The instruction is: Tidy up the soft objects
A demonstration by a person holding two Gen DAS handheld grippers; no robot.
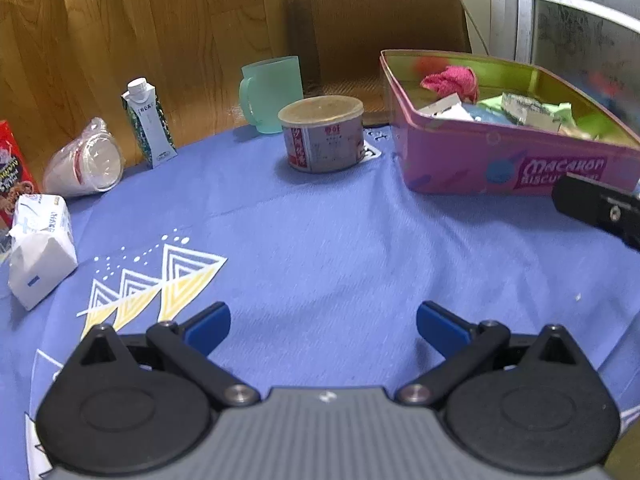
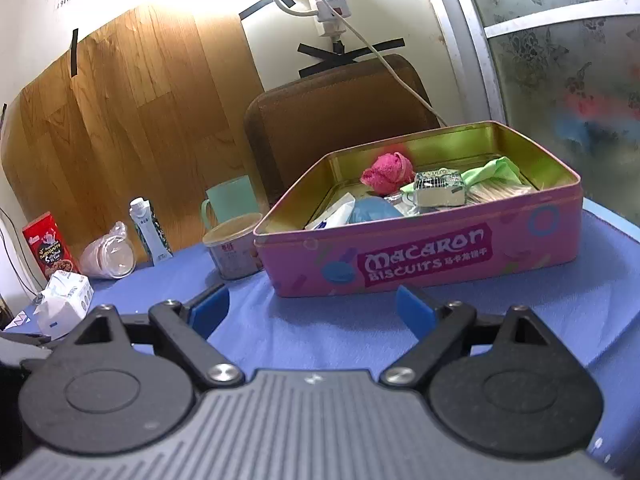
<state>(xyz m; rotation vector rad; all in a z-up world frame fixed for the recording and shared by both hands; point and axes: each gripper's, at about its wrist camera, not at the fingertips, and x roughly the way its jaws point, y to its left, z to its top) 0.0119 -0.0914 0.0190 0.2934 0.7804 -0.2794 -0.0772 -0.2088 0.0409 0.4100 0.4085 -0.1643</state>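
- Your left claw (image 1: pixel 323 330) stands wide open over bare blue cloth (image 1: pixel 320 248), its blue pads (image 1: pixel 208 326) well apart and nothing between them.
- Your right claw (image 2: pixel 312 310) is spread just as wide and carries nothing; it hangs over the cloth just short of the near wall of the pink biscuit tin (image 2: pixel 424 264).
- In the left wrist view, a black part of your right claw juts in at the right edge, near the tin's front.
- The tin sits on the right side of the tabletop, lid off, with the soft things already inside: a pink towel (image 2: pixel 386 174) bunched toward the far wall, a light blue item (image 2: pixel 374 210) by the near wall, and a green cloth (image 2: pixel 494 172) to the right.
- A silver-and-black packet (image 2: pixel 438 188) and a white packet (image 2: pixel 332 214) lie among them in the tin.
- Left of the tin, just beside its corner, stands a lidded round tub (image 1: pixel 322 134), with a mint green mug (image 1: pixel 272 94) behind it.
- Further left you have a small drink carton (image 1: pixel 148 124) upright, and a bagged stack of clear cups (image 1: pixel 86 160) lying on its side.
- At the far left edge sits a white tissue pack (image 1: pixel 40 244), with a red box (image 1: pixel 12 172) behind it.
- A brown chair back (image 1: pixel 376 32) rises beyond the tabletop.
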